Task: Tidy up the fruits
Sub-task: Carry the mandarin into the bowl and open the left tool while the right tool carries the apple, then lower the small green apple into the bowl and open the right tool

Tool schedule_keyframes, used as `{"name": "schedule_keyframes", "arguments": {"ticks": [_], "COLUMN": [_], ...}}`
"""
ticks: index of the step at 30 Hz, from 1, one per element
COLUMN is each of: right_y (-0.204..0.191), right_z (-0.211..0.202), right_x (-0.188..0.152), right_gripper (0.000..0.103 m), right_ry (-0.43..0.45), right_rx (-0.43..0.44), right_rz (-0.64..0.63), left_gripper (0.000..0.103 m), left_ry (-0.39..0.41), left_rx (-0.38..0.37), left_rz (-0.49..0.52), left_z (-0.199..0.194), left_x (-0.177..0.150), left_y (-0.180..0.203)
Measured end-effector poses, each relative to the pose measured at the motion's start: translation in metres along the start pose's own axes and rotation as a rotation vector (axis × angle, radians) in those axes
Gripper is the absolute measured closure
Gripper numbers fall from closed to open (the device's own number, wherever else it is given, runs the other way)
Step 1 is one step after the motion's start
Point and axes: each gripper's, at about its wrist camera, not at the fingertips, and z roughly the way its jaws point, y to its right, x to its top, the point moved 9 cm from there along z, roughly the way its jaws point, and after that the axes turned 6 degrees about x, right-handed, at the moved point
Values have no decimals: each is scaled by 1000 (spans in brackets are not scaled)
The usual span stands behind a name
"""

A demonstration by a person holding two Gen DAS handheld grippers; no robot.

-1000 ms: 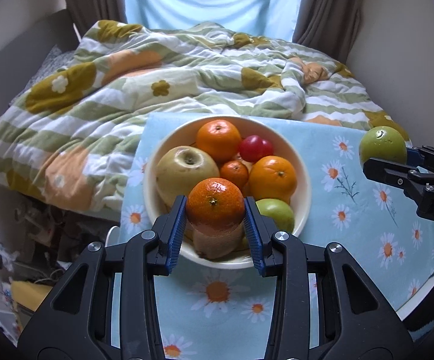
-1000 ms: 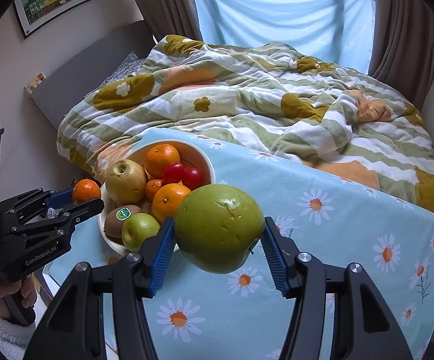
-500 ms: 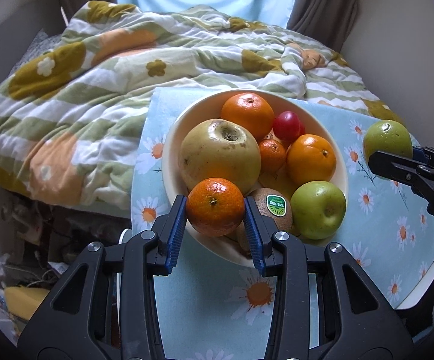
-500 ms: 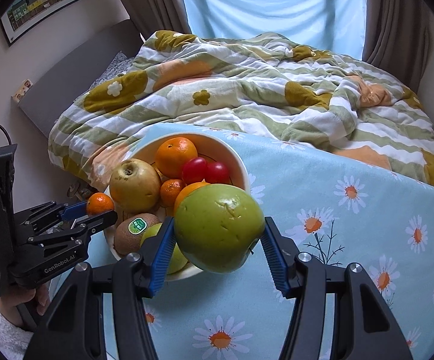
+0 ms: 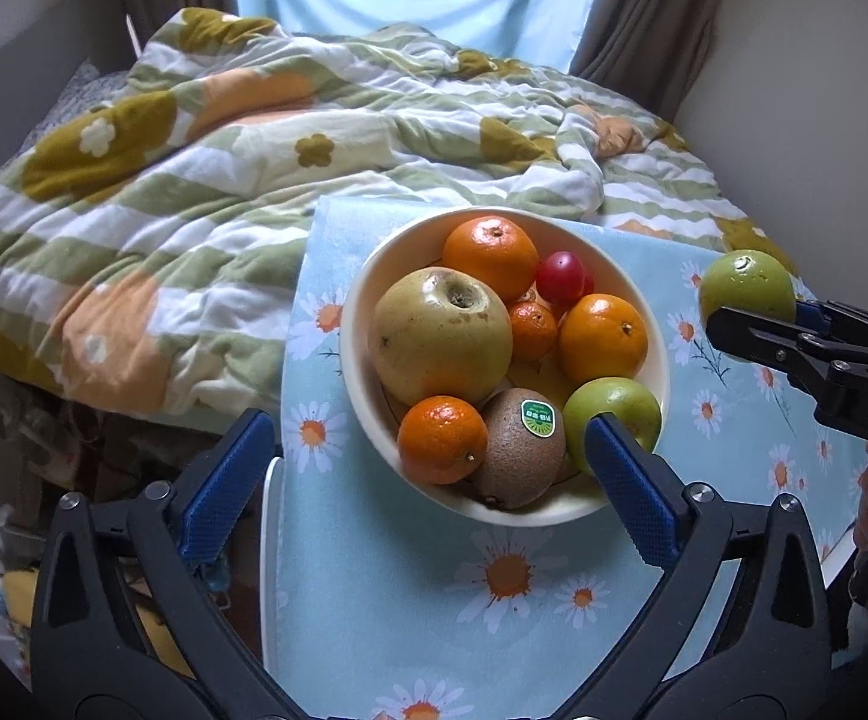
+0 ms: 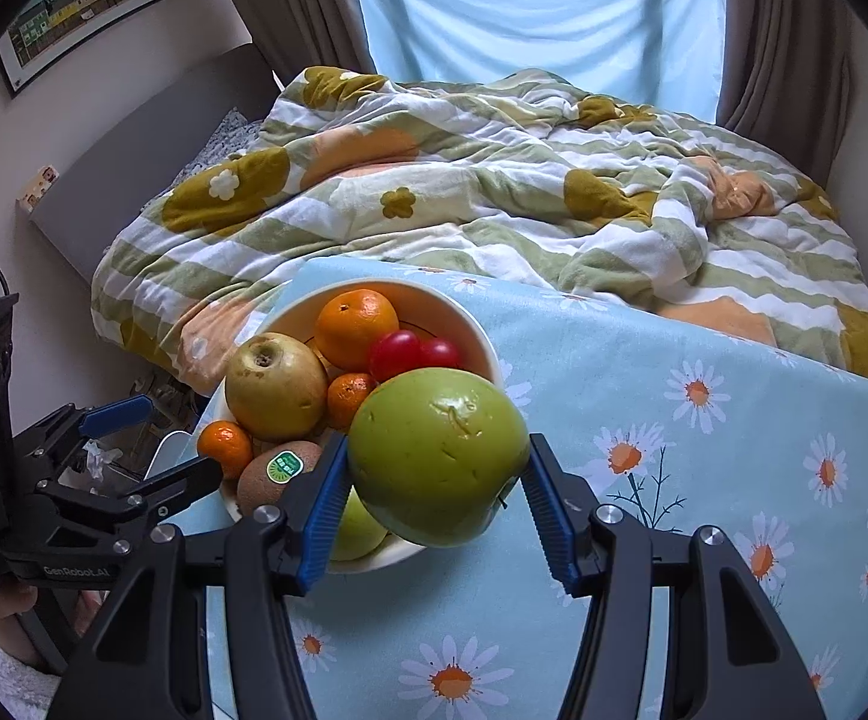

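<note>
Right tool (image 6: 428,501), clamped on large round green apple (image 6: 436,456), sits right of and just beside full cream ceramic bowl (image 6: 481,330); left tool (image 5: 428,480) gapes wide, empty.

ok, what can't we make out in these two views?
- Bowl floor: fruit covers it in both views.
- Second green apple, right wrist: mostly behind the held apple and finger.
- Right gripper contact: far pad behind apple.
- Table front: cut off by left gripper.
</note>
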Motion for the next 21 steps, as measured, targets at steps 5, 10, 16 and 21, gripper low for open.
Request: {"name": "schedule_keyframes", "arguments": {"ticks": [5,10,16,21], "right_y": [-18,-38,-50,-48], "right_z": [7,23,46,60], "right_x": [8,11,10,7], "right_gripper": [51,51,51,50], "right_ry": [-7,-30,-53,-57], "right_rx": [32,65,78,53], "right_rz": [-33,-65,-96,-94], "left_gripper": [0,0,0,0], "left_ry": [12,11,-5,-27], "left_rx": [26,55,78,65], "left_rz": [16,28,43,78], "left_z": [-19,-29,-28,-20], "left_x": [0,-6,-15,-25], "left_y": [-8,-16,-23,-22]}}
